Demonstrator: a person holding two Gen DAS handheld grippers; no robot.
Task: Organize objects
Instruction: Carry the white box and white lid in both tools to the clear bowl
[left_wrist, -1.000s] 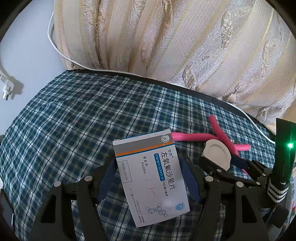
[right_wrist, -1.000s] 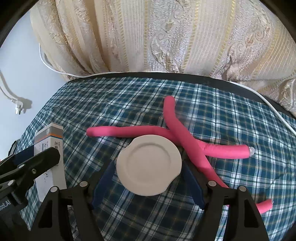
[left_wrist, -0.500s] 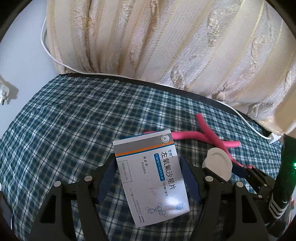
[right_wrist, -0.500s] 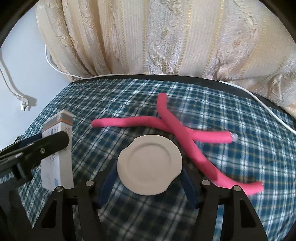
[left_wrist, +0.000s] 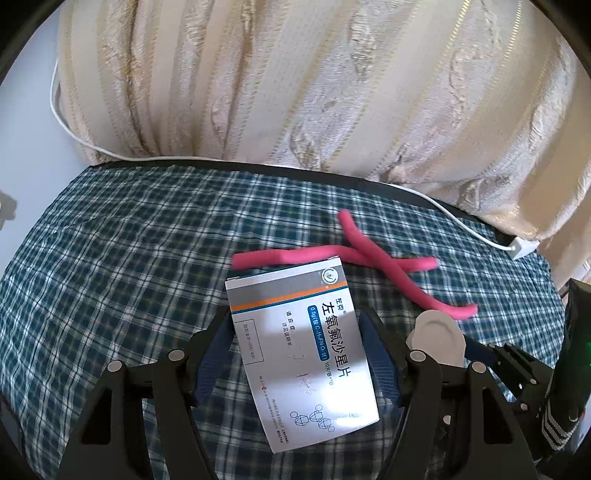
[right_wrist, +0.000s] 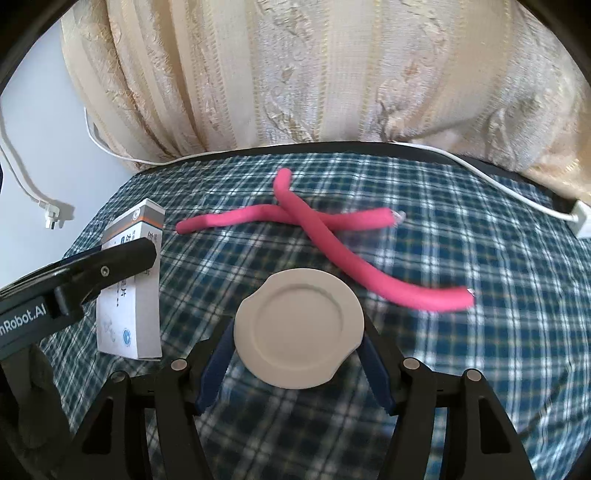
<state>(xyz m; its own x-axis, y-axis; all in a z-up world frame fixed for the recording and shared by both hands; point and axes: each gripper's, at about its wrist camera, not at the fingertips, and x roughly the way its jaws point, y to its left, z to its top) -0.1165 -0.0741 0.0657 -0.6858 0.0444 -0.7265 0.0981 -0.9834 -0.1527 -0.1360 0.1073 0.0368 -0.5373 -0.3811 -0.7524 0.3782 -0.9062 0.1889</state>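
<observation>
Right tool (right_wrist: 299, 332) clamps smooth round white lid (right_wrist: 299, 328)

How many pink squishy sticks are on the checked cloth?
2. One pink stick lies sideways; the other stick lies across it, running from the far middle toward the near right. None seems hidden.

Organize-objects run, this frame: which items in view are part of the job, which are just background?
In play:
- medicine box, clamped in the left hand-held gripper
- white round lid, clamped in the right hand-held gripper
- two crossed pink foam rods on the plaid cloth

Just lying about:
- curtain
- white cable
- wall plug
</observation>
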